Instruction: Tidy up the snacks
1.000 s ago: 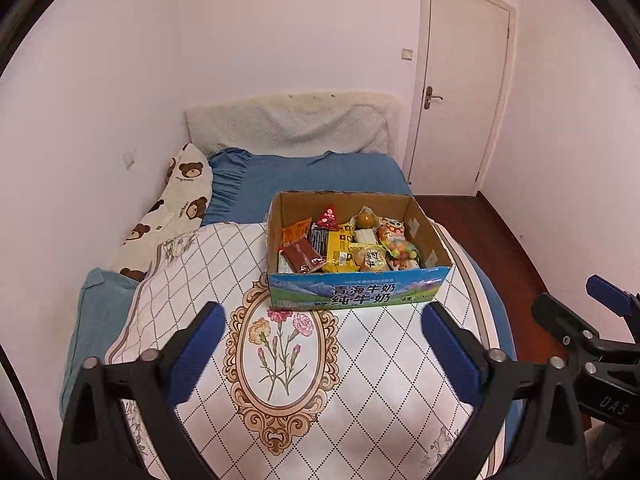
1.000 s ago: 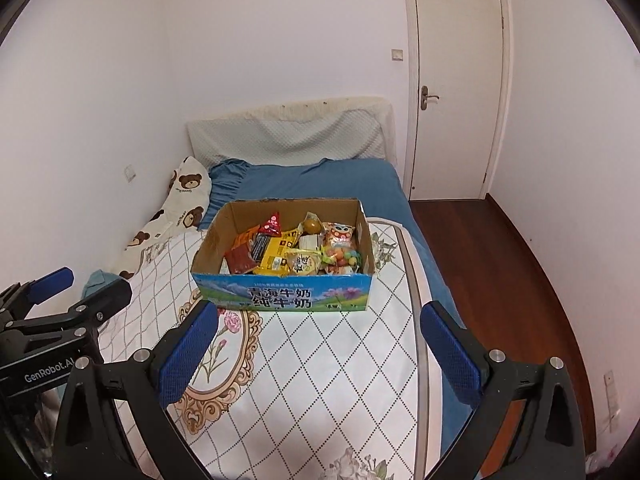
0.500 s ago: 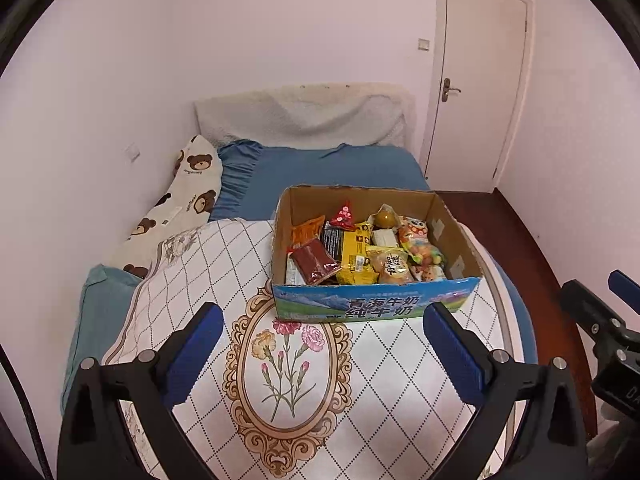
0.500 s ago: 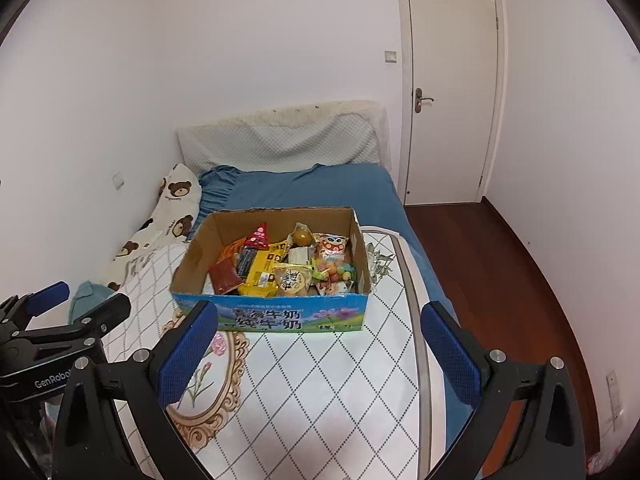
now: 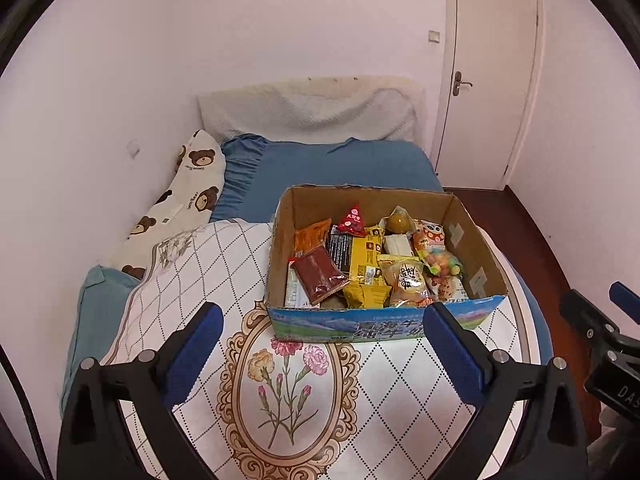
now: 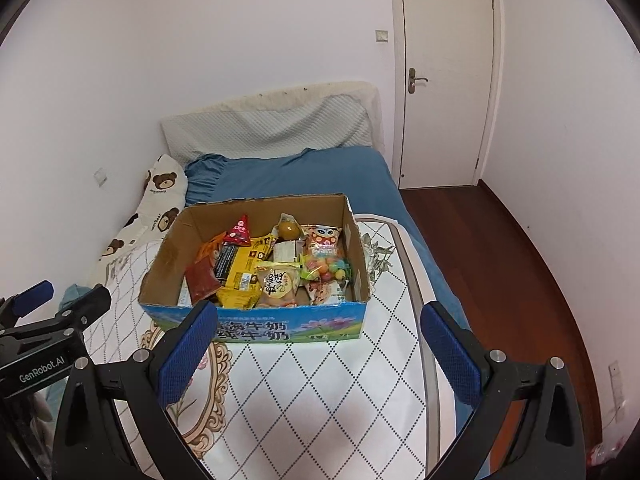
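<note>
An open cardboard box (image 5: 476,240) with a blue printed front sits on the bed, full of snack packets: a dark red packet (image 5: 320,276), a yellow pack (image 5: 366,268), a red triangular packet (image 5: 352,220), a bag of coloured candies (image 5: 440,262). The box also shows in the right wrist view (image 6: 168,256). My left gripper (image 5: 324,352) is open and empty, just in front of the box. My right gripper (image 6: 320,344) is open and empty, level with the box's front wall.
The box rests on a white quilt with a flower medallion (image 5: 288,384) over a blue sheet (image 5: 332,168). A bear-print pillow (image 5: 180,200) lies along the left wall. A closed door (image 6: 444,72) and wooden floor (image 6: 500,260) are to the right.
Both grippers have moved forward toward the box, which now looks larger and nearer. Both stay open and empty.
</note>
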Demonstrator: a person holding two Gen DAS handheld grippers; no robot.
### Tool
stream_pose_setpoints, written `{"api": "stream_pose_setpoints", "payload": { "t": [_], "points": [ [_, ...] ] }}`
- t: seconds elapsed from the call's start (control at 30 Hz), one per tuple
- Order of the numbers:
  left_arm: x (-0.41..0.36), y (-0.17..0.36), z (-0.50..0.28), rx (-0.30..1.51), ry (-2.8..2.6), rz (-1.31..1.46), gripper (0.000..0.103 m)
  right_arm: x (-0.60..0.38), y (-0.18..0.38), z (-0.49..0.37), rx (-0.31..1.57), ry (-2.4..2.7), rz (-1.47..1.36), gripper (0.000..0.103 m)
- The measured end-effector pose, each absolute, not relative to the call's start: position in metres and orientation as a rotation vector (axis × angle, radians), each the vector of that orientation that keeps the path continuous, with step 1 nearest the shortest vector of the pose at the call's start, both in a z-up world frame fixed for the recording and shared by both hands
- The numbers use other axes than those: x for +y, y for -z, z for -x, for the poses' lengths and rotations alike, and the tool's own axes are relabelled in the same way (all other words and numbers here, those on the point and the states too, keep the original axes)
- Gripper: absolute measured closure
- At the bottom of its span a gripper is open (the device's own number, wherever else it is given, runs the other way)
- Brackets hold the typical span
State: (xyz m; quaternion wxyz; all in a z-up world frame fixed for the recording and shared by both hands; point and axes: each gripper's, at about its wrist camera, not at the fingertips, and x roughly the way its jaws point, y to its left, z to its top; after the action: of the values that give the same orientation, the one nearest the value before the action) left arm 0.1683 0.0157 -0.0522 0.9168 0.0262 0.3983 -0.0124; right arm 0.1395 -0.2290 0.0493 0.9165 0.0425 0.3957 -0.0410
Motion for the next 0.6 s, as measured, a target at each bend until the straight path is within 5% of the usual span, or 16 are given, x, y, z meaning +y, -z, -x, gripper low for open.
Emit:
{"api": "stream_pose_setpoints", "payload": {
  "t": [0.6],
  "points": [
    [0.002, 0.078, -0.188, 0.867, 0.029, -0.076, 0.0, -0.235, -0.027, -0.161, 0.843, 0.116, -0.073, 0.0]
  ]
}}
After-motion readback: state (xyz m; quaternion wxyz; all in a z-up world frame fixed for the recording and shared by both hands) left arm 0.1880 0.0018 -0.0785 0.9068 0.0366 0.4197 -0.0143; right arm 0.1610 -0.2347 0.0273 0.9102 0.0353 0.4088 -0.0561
